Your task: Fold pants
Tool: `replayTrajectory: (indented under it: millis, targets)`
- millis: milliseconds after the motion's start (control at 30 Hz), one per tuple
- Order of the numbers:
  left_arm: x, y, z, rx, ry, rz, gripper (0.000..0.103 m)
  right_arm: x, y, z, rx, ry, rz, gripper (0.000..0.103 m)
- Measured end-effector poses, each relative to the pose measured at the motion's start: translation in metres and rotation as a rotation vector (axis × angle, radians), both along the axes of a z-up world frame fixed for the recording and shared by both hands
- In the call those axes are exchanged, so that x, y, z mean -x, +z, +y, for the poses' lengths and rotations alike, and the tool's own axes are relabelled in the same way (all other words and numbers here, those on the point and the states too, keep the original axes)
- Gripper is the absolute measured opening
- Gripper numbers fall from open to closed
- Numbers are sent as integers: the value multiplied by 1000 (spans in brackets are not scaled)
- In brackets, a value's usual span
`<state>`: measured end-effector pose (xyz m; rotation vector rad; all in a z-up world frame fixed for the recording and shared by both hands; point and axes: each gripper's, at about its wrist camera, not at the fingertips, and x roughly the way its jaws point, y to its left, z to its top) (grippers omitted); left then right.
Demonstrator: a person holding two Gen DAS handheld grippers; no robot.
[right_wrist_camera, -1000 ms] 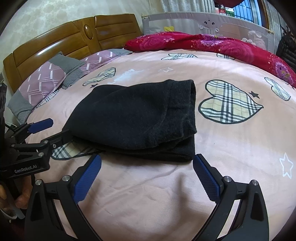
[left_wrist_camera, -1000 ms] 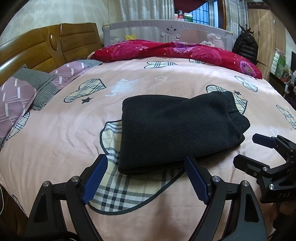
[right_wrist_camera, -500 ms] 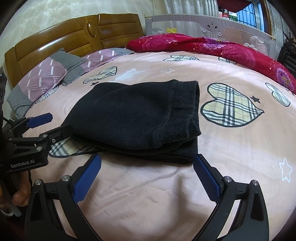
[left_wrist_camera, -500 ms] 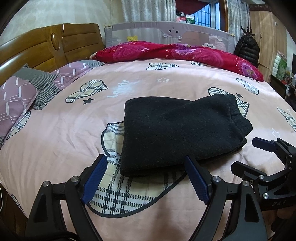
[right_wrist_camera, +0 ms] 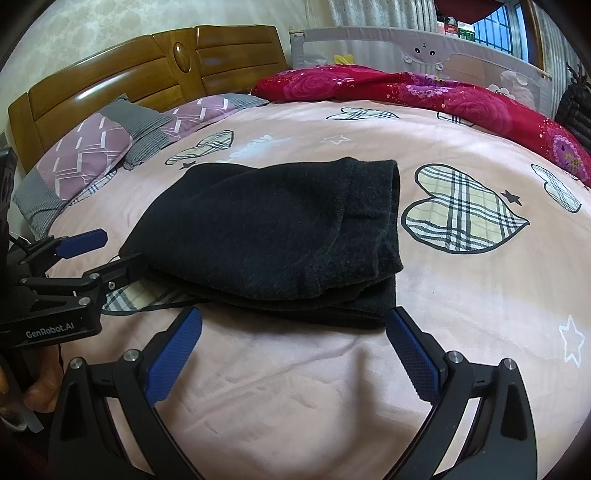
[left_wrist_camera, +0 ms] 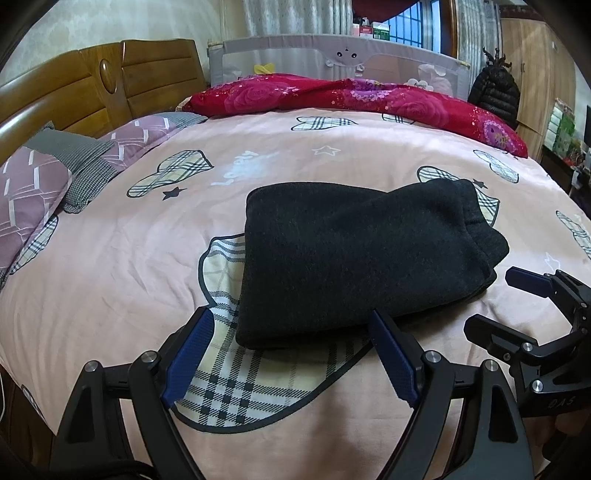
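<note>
pants [left_wrist_camera: 354, 266]: folded, mid-frame on bed [left_wrist_camera: 110, 266] | my left gripper [left_wrist_camera: 291, 354] and right gripper [right_wrist_camera: 295, 350]: spread wide, holding nothing | change: both backed off a bit | folding looks done

Dim, even indoor light; blue daylight shows at the window [left_wrist_camera: 406, 27]. Strong fisheye bending, black vignette in corners. Black pants [left_wrist_camera: 354, 258] lose fold detail. Soft shadows under them. Slight blur toward edges; center sharp.
</note>
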<state>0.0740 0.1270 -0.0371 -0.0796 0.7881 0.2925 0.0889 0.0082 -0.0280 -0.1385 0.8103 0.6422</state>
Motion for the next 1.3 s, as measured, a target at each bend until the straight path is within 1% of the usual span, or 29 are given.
replayTrajectory:
  millis: [667,1033,1300]
  targets:
    - [0,1,-2,-3,-1,1,86,-2,3,1,-3,6,-3,100]
    - [1,12,-2,-2,-1,-21,86,0,7,3,-2,13,-8,100]
    - [0,16,-3,-4,-9,-24,86,-3,11,-4,-12,-1,-11,100]
